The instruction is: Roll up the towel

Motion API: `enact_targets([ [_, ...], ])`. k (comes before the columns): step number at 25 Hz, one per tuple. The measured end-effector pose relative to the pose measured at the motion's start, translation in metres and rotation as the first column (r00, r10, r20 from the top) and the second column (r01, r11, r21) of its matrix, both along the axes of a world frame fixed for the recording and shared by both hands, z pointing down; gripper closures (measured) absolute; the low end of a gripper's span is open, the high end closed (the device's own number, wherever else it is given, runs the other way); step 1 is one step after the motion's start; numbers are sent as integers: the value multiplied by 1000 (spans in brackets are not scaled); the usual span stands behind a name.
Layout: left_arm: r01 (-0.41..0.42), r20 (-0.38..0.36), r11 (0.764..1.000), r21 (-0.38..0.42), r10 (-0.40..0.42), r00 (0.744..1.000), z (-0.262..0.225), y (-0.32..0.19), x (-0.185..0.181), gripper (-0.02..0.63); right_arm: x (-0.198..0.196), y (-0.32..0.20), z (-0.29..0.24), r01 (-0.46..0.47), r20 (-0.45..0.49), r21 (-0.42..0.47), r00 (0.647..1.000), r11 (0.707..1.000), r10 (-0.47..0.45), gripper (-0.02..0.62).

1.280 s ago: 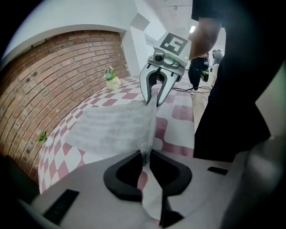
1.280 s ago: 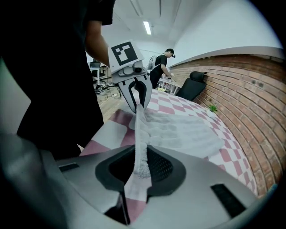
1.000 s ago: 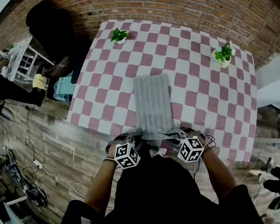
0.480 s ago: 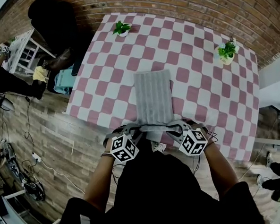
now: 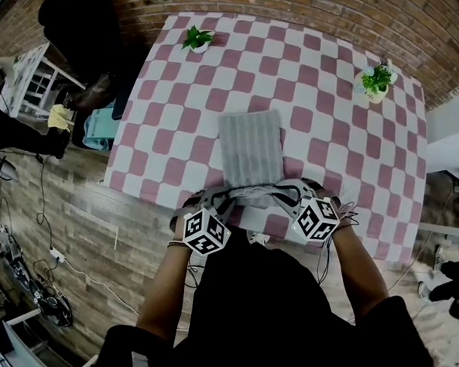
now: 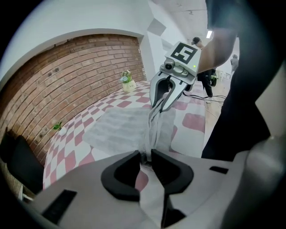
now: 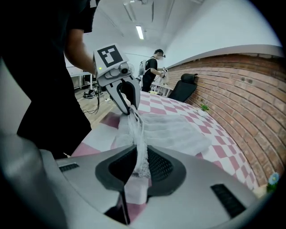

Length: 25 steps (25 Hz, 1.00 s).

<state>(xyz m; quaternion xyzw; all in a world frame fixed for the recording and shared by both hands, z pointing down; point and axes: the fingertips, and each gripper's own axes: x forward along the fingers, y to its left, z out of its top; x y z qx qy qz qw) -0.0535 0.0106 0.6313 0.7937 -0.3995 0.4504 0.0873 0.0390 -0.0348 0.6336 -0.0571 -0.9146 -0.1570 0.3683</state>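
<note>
Head view shows the grey towel [image 5: 251, 147] lying flat along the middle of the checkered worktop [image 5: 171, 129], its near edge lifted and bunched. The left claw [image 6: 145, 157] pinches one end of that edge, its jaws opening slightly; the right claw [image 7: 140, 165] is clamped narrowly on the other end

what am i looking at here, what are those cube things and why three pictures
There's no robot: a person holds a two-jaw tool in each hand. The overhead picture is from a camera on their head, looking down. The other two are from cameras riding on each tool, looking along its jaws. On the checked table lie a grey towel and two small potted plants. The left hand-held gripper and the right hand-held gripper each pinch the towel's near edge. The left one's jaws are starting to open. The marked cubes are part of the tools.
</note>
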Motion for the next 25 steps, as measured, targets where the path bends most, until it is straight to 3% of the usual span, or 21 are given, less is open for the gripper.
enact_targets([
  [2,17,35,998,55,-19,999,-5,-5,-6,482,-3,-4,3,-16,9,20,1000,1000,16,526],
  [5,4,79,986,167,-17,997,-22,-6,-9,345,-5,-10,4,-38,24,28,999,999,37,523],
  [7,-68,107,973,219,45,993,-30,1,2,295,-6,-13,5,-45,31,34,999,998,44,520],
  [10,-228,203,944,240,181,962,-29,14,24,306,-8,-17,5,-46,39,37,998,998,44,518],
  [13,-318,269,929,192,262,927,-12,18,37,352,-11,-19,5,-37,40,40,999,999,36,518],
  [16,-325,290,943,72,292,911,11,16,32,359,-14,-21,6,-31,36,36,999,999,29,515],
  [19,-297,255,955,-24,293,921,24,10,25,407,-17,-27,1,-42,50,51,998,998,40,493],
  [21,-288,221,956,-60,293,930,25,5,23,448,-19,-29,-14,-62,115,56,992,997,55,480],
  [23,-292,193,952,-92,305,933,25,2,22,448,-18,-22,-38,-66,216,21,974,998,60,479],
  [25,-296,160,948,-115,312,937,25,0,23,453,-17,0,-60,-19,258,-9,966,1000,21,471],
])
